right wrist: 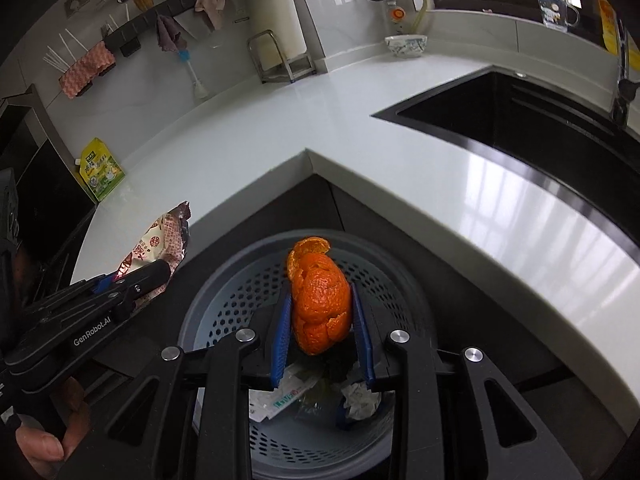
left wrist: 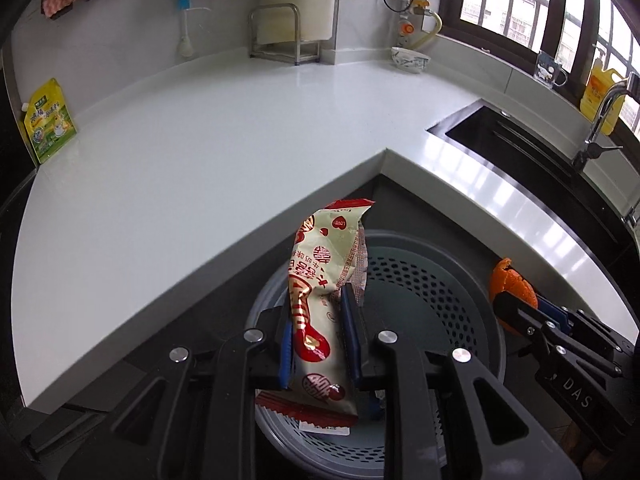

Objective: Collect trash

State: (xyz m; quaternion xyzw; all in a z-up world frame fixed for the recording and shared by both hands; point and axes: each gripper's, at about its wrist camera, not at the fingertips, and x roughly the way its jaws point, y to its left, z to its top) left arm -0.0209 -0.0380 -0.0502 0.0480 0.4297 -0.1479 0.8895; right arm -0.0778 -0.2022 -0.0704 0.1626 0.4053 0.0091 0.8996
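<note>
My left gripper is shut on a red and cream snack wrapper and holds it upright over the grey perforated trash bin. My right gripper is shut on an orange peel and holds it above the same bin. Crumpled paper and a flat packet lie in the bin's bottom. The right gripper with the peel shows at the right of the left wrist view. The left gripper with the wrapper shows at the left of the right wrist view.
The bin stands on the floor in the inner corner of a white L-shaped counter. A black sink with a faucet is at right. A yellow-green pouch, a metal rack and a bowl stand along the counter's back.
</note>
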